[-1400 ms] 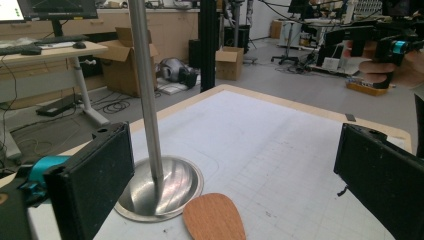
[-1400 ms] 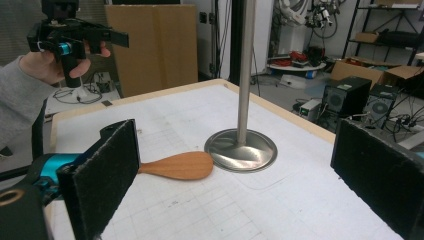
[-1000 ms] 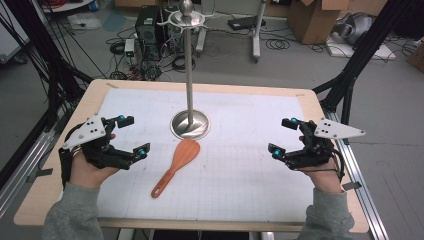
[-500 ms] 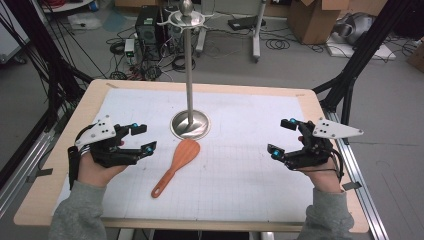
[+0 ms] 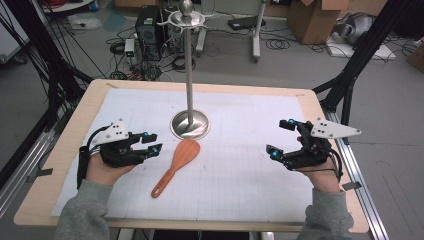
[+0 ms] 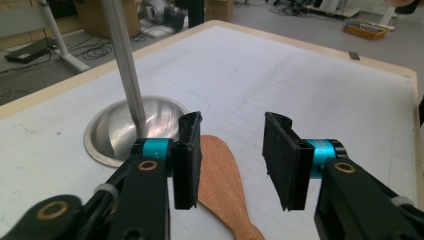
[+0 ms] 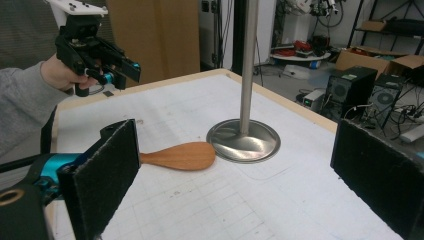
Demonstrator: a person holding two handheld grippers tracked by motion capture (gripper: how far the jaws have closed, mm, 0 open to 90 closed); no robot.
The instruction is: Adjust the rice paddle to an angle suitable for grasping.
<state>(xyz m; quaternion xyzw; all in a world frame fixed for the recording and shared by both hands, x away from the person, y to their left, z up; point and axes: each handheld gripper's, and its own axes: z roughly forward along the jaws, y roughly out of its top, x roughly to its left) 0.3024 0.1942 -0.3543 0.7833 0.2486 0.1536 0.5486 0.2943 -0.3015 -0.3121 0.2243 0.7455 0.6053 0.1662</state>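
Spatula (image 5: 176, 166) lies flat, blade toward stand base (image 5: 190, 125), handle toward person.

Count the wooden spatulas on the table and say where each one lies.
1. The wooden spatula lies flat on the white gridded mat, its blade next to the metal stand's round base, its handle pointing toward the person. No others are visible.

obstacle: stand (image 5: 189, 120) mid-table, touching spatula (image 5: 176, 165) | L/R sides free
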